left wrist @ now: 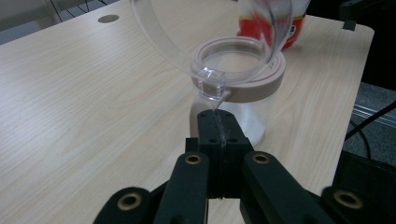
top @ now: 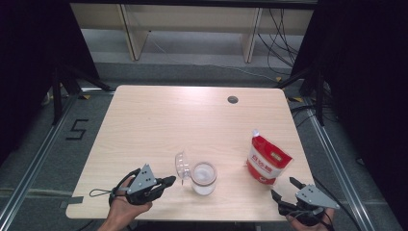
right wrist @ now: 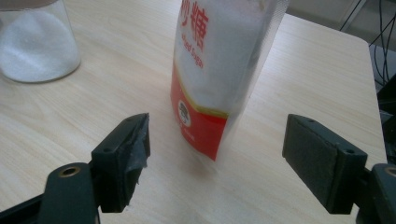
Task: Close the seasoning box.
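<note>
— Fingers, left gripper [left wrist: 219, 128]?
— Pressed together on the clear lid's tab [left wrist: 211, 84], jar [top: 203, 178] just beyond.
— Right gripper [right wrist: 219, 158]?
— Wide apart, empty; sugar bag [right wrist: 219, 70] upright just ahead, between them, on the tabletop [top: 159, 125].

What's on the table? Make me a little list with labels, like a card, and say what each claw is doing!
table: light wood
jar: clear glass, white grains inside, pink rim
lid: clear, hinged, flipped open
bag: red and white sugar pouch, standing, top open
left claw: shut, just below the lid's clear tab
right claw: open, pouch just ahead, not touching
</note>
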Demonstrator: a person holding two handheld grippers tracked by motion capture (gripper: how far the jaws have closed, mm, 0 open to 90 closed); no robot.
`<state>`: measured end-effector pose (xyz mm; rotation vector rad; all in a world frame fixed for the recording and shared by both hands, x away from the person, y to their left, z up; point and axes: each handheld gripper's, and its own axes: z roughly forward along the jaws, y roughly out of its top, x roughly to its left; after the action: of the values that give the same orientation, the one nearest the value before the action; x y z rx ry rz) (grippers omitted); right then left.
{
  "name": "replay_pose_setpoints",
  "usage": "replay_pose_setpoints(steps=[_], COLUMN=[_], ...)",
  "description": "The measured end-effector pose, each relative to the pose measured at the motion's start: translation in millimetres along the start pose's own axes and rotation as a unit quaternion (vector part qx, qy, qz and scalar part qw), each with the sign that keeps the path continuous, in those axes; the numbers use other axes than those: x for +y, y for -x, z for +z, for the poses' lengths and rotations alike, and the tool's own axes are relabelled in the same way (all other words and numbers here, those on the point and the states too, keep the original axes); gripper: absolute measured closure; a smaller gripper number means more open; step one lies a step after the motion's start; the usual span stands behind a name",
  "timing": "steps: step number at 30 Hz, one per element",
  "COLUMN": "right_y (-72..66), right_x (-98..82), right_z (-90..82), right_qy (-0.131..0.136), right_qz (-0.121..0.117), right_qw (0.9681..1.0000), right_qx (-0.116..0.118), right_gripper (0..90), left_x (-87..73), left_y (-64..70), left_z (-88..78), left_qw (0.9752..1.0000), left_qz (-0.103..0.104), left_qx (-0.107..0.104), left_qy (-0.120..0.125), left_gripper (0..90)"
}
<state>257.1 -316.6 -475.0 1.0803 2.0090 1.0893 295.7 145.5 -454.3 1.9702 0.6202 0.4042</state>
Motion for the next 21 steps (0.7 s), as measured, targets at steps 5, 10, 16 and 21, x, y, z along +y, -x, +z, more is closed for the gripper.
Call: replay_pose_setpoints(steps=[5, 10, 16, 21], right_y=[0.2, -0.1, -0.7, -0.2], right_x=[-0.1, 0.0, -0.3, 0.5], right_z=[0.0, 0.2, 0.6, -0.3], right_qy=[-0.002, -0.001, -0.004, 0.003], right_qz=[-0.004, -0.004, -0.003, -0.004], right_qw=[1.0000, 1.0000, 1.0000, 1.0000], right_qx=[-0.001, 0.000, 0.005, 0.002], right_gripper=[24.2, 24.3, 24.4, 24.6], left_x=[6.8, 11.6, 14.9, 16.0], left_y=[2.9, 6.6, 7.3, 9.5], left_z=[4.9, 8.8, 11.9, 13.7], left_qw=[1.0000, 0.9999, 0.9998, 0.9998], left_qz=[0.005, 0.005, 0.015, 0.016], left_qx=[-0.006, -0.011, -0.013, -0.010], left_qy=[0.004, 0.010, 0.008, 0.010], left_gripper=[89.5, 89.5, 89.5, 89.5])
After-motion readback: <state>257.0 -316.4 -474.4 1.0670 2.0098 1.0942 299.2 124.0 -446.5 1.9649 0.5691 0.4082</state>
